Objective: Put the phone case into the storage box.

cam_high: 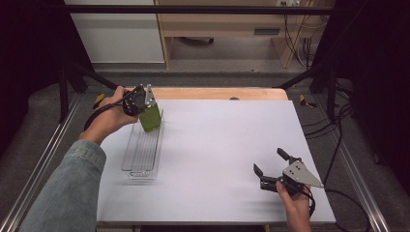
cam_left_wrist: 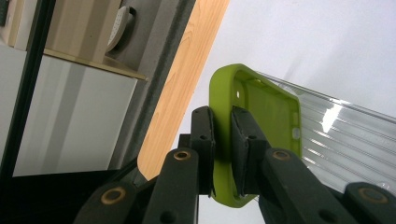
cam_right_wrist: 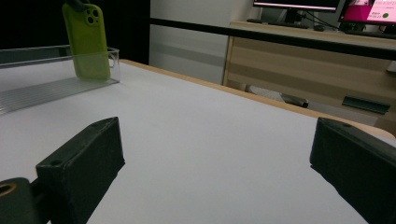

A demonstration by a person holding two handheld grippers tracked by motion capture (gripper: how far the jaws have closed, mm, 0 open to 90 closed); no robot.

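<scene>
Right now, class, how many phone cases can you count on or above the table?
1: the green phone case, clamped by the left gripper over the clear tray's far end.

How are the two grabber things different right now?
The left gripper is shut on the green phone case, while the right gripper is open and holds nothing. The left gripper is at the far end of the clear tray, near the table's far left corner; the right gripper is near the table's near right corner. Both have black jaws and are held by a hand.
</scene>
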